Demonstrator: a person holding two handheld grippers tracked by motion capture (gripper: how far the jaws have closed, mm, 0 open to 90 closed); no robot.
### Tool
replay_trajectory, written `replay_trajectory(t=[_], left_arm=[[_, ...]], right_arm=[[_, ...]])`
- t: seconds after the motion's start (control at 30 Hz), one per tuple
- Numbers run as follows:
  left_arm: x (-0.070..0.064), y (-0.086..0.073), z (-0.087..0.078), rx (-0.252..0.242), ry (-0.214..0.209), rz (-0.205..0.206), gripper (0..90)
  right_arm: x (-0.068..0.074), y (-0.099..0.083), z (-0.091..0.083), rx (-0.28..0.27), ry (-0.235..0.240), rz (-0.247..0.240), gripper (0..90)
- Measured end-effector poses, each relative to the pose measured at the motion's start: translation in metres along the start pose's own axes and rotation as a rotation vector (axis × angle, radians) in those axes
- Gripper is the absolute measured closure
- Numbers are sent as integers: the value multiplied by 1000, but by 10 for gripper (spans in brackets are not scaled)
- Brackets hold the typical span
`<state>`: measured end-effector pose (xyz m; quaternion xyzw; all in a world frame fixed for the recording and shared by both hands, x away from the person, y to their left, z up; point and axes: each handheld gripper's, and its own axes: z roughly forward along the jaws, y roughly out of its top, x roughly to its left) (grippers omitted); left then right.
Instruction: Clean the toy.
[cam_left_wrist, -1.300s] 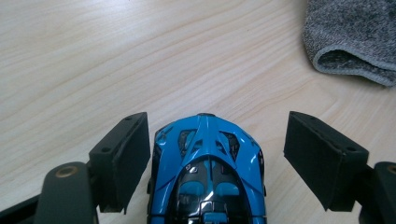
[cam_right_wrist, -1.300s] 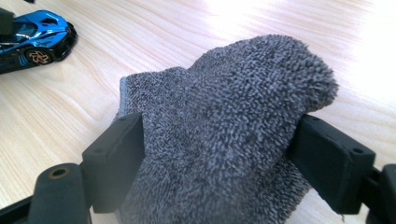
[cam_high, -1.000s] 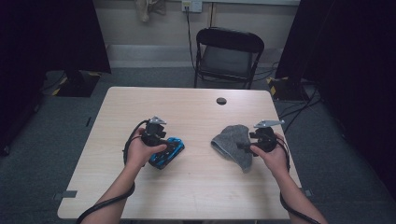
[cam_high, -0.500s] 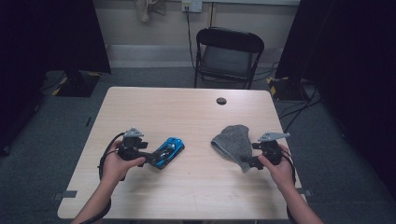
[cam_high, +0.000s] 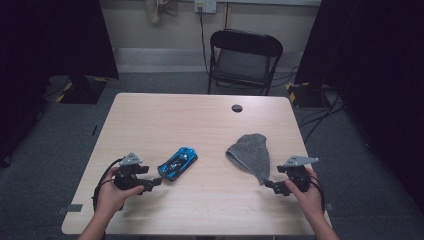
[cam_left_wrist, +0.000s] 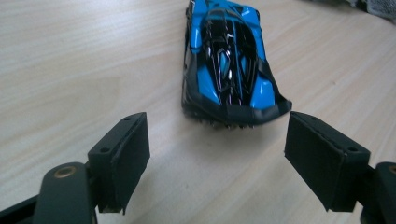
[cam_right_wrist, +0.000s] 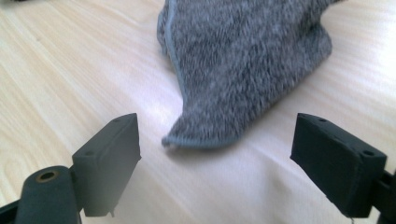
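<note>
Fingers spread wide on both: left gripper (cam_left_wrist: 217, 154) faced at toy car (cam_left_wrist: 229, 60), right gripper (cam_right_wrist: 215, 158) at grey cloth (cam_right_wrist: 247, 60), nothing gripped.

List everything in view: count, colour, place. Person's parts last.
toy car: 1, blue and black, on the table left of centre, just ahead of the left claw
cloth: 1, grey, on the table right of centre, its near corner pointing at the right claw
table: 1, light wood, centre of the room
round cap: 1, black, set in the table top near the far edge
folding chair: 1, black, beyond the table's far edge
wall socket: 1, pale, on the back wall, cable hanging down
left claw: 1, black, open, short of the car's end
right claw: 1, black, open, short of the cloth's corner
hands: 2, each gripping a claw near the table's near edge
</note>
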<state>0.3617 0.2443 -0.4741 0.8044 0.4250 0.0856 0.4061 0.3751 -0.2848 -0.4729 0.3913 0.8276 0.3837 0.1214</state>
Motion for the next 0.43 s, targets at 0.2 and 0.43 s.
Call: replay_trajectory(t=[0.2,0.43], left_arm=[[0,-12,-1,11,-3,18,209],[1,-20,-1,29,8,34,204]], right_arm=[[4,-11,-2,21,-28,-21,149],[6,-21,3,53,-47,-29,150]])
